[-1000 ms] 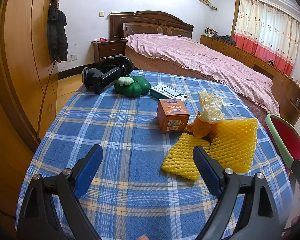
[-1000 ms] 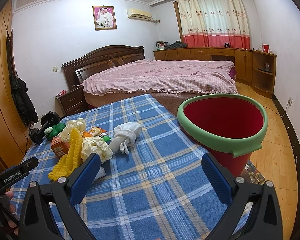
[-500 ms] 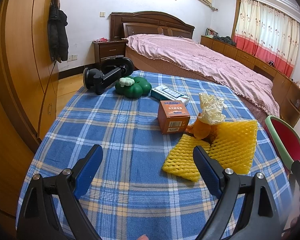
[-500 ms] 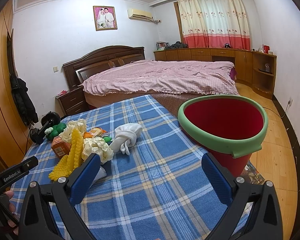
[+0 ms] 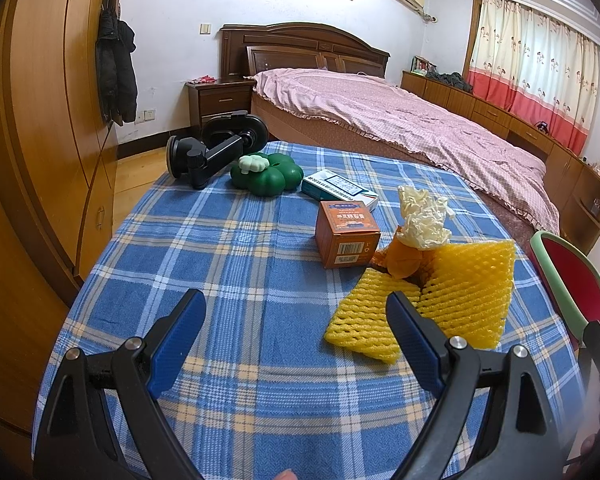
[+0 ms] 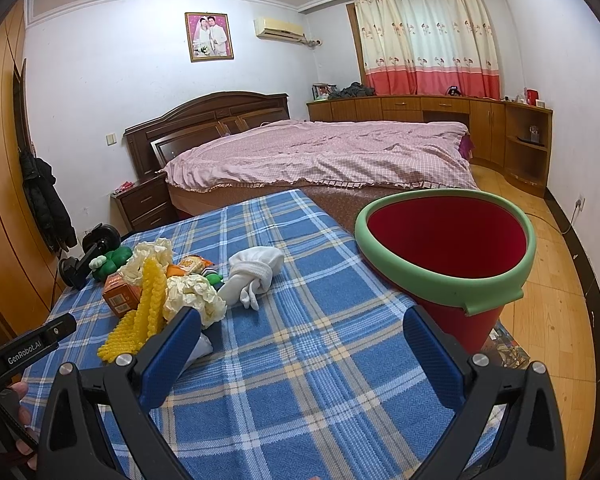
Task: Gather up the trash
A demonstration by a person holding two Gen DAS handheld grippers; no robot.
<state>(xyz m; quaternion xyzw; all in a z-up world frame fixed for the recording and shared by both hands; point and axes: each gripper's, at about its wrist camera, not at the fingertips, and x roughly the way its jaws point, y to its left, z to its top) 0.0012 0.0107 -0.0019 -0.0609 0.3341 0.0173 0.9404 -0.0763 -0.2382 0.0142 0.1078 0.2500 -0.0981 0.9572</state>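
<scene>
The yellow foam-net sleeve (image 5: 428, 304) lies flat, its long axis running toward the red green-rimmed bucket (image 6: 452, 240); the left gripper (image 5: 296, 312) and right gripper (image 6: 300, 330) both gape empty.

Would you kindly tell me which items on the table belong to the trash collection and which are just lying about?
For the job:
- yellow foam net
- crumpled paper
- orange wrapper
- red bin

Probably just lying about:
- phone holder
- green clover toy
- white sock
- orange box, uncertain
</scene>
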